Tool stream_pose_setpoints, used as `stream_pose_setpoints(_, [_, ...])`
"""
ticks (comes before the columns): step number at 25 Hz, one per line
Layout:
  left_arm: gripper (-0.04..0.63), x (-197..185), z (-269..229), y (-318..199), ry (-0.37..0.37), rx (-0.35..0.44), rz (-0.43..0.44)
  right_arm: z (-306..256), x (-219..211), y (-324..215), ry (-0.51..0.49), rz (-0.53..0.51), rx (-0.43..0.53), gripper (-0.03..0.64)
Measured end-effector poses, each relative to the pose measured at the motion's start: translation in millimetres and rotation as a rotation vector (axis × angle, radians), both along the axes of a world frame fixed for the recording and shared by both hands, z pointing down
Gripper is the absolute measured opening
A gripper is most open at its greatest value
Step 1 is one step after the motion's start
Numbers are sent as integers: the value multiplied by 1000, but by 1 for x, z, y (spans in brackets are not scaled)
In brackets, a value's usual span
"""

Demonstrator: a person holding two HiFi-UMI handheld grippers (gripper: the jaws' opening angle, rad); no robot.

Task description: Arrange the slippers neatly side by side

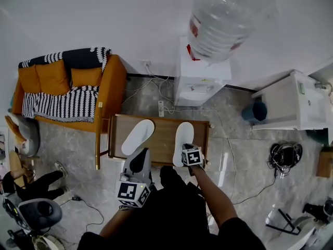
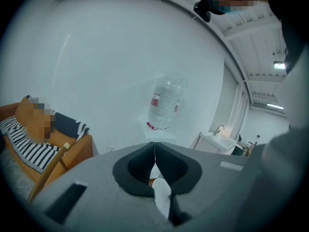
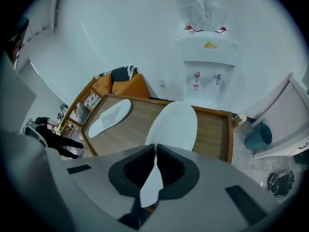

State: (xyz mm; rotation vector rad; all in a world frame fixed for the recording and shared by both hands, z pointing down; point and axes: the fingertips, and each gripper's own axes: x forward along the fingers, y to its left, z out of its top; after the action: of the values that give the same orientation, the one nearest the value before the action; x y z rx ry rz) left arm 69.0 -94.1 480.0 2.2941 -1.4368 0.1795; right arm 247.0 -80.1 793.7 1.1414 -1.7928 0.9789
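Observation:
Two white slippers lie on a low wooden table [image 1: 162, 135]. The left slipper [image 1: 138, 136] lies tilted, toe to the upper right. The right slipper [image 1: 183, 138] lies nearly straight. My right gripper [image 1: 188, 149] is shut on the right slipper's heel end; in the right gripper view that slipper [image 3: 174, 123] runs forward from the shut jaws [image 3: 155, 151] over the table [image 3: 215, 135], with the other slipper [image 3: 110, 117] at the left. My left gripper [image 1: 140, 152] hovers at the table's near edge by the left slipper's heel. Its jaws [image 2: 154, 149] are shut on nothing.
An orange sofa [image 1: 67, 85] with a striped blanket stands left of the table. A water dispenser [image 1: 200, 79] with its bottle [image 1: 223, 14] stands behind it. A white cabinet [image 1: 294, 100] and blue bin [image 1: 256, 111] are at the right. Cables [image 1: 229, 155] cross the floor.

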Motion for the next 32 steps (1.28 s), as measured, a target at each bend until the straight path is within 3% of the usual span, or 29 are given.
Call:
stream_pose_setpoints(4, [17,1,2,1,-8,-13,3,5,5,-4,22,-26,18,24])
stream_pose_setpoints(8, [17,-1,3,2,-20,-15,14,19,12,4,32,0,-26,25])
stream_pose_setpoints(15, [17,-14,4,-2,-17,-13,25,25,11,6,30,27,-9,27])
stream_pose_setpoints(18, [17,-20,6,-2,-8,-13,31,23,9,7,31,61,0,86])
stream_pose_setpoints(23, [17,-33,5,-4,8,-8,36,0,4,-2,-5,152,72,100])
stream_pose_setpoints(32, [17,-66,-2,-10,36,16,35,-58,-32,-23,-57,217,218,100])
